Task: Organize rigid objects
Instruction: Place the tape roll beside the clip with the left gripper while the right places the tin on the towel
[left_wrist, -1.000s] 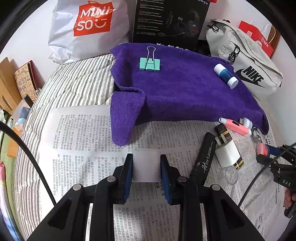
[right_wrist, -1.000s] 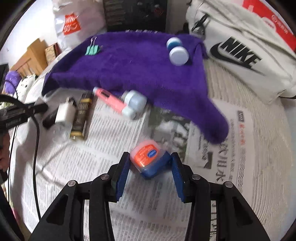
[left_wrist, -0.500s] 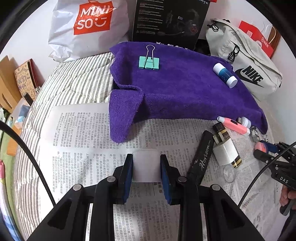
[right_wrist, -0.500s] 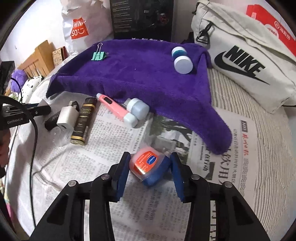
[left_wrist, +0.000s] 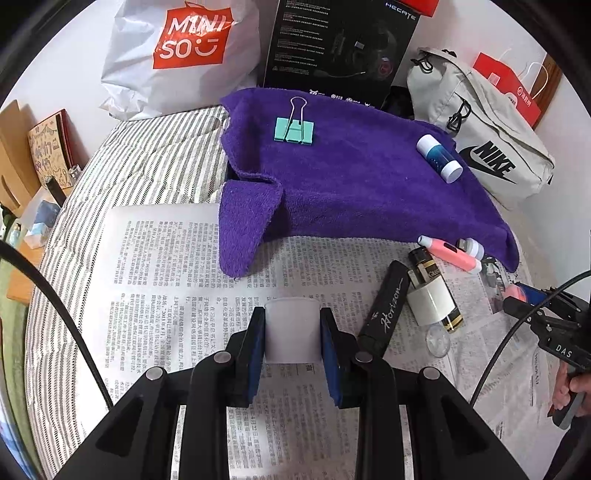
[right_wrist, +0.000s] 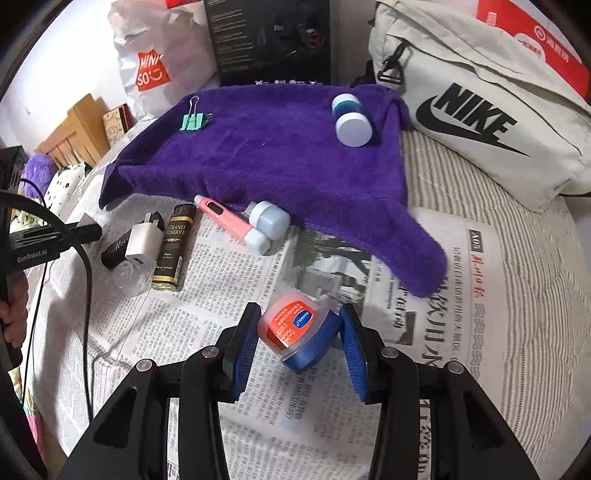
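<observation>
The left fingers (left_wrist: 292, 332) are squeezing a small white plastic cup (left_wrist: 291, 326) above the printed newspaper (left_wrist: 155, 280) on the bed. The right fingers (right_wrist: 300, 341) are pinching a little blue jar with an orange lid (right_wrist: 295, 334), tilted, over the same newspaper.

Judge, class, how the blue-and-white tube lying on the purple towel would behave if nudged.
The blue-and-white tube looks round and lies on its side, so it probably rolls easily. The plush purple towel may slow it. It looks rigid and probably light.
</observation>
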